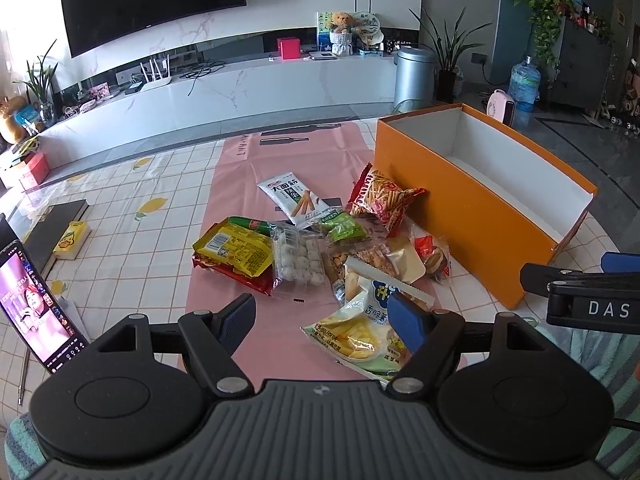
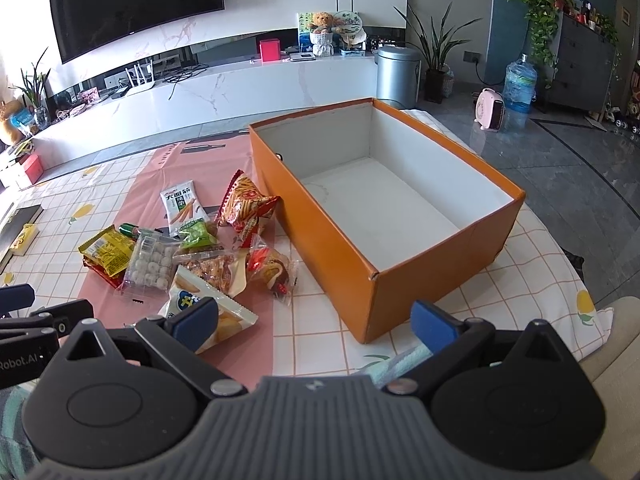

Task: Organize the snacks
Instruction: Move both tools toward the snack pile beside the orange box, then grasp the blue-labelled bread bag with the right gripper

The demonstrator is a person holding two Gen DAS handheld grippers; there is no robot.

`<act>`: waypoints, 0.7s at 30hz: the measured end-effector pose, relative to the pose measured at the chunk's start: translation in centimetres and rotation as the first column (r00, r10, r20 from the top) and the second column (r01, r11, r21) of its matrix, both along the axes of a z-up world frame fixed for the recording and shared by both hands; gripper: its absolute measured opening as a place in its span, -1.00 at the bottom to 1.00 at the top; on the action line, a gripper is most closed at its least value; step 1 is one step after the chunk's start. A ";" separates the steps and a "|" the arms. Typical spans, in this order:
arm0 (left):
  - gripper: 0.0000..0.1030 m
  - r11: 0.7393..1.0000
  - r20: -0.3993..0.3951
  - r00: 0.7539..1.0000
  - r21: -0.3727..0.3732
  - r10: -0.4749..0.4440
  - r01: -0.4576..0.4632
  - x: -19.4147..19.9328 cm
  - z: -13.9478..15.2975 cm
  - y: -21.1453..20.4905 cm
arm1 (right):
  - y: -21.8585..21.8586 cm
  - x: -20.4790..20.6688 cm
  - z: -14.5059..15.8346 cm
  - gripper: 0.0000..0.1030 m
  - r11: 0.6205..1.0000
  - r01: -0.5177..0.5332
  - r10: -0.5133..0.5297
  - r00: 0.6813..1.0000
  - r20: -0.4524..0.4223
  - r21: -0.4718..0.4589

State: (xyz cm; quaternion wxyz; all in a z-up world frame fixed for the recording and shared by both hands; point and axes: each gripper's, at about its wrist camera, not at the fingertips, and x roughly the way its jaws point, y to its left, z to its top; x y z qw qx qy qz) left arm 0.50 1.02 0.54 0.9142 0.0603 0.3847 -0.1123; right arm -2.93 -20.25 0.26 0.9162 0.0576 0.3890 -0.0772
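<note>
Left wrist view: the left gripper (image 1: 322, 320) hangs with jaws apart over the chip bag (image 1: 360, 330) at lower centre; right gripper (image 2: 316, 322) likewise spread, empty. Best to pinch the bag's crimped top edge — then lift clear toward the orange box (image 2: 332, 236), empty, at right.

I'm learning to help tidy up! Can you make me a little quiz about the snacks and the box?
1. True or false: the orange box already holds snacks.
2. The red bag of stick snacks lies: A) inside the box, B) beside the box, C) on the floor.
3. Fill in: both the left gripper and the right gripper are ____.

Key: 1 false, it is empty. 2 B. 3 open, holding nothing.
</note>
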 end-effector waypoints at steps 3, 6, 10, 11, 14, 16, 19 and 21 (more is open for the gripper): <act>0.70 1.000 0.003 1.000 -0.008 0.016 -0.016 0.0 0.1 0.4 | 0.3 0.0 0.1 0.93 1.000 -0.006 0.006 1.000 0.006 -0.011; 0.57 0.999 -0.004 0.999 -0.030 0.036 -0.036 0.2 0.3 1.0 | 0.6 0.1 0.0 0.93 1.000 -0.013 0.014 1.000 0.006 -0.017; 0.35 0.998 -0.012 0.999 -0.051 0.035 -0.036 0.3 0.2 1.6 | 0.9 0.3 -0.1 0.93 1.000 -0.025 0.025 1.000 0.002 -0.015; 0.32 0.998 -0.012 0.999 -0.049 0.032 -0.033 0.4 0.2 1.6 | 1.0 0.4 -0.2 0.93 0.999 -0.028 0.028 1.000 0.001 -0.015; 0.14 0.998 -0.014 1.000 -0.051 0.021 -0.022 0.7 0.1 1.9 | 1.4 0.7 -0.4 0.93 0.999 -0.042 0.042 0.999 0.003 -0.009; 0.14 0.998 -0.026 1.000 -0.057 0.007 -0.009 0.9 0.0 2.1 | 1.6 0.8 -0.7 0.92 0.998 -0.056 0.056 0.998 0.008 0.002; 0.14 0.998 -0.054 0.999 -0.069 -0.005 0.001 1.3 -0.5 2.4 | 2.0 1.1 -1.3 0.90 0.995 -0.094 0.093 0.996 0.017 0.040; 0.14 0.997 -0.079 0.997 -0.080 -0.016 0.009 1.6 -1.0 2.7 | 2.3 1.5 -1.8 0.73 0.990 -0.124 0.123 0.992 0.007 0.067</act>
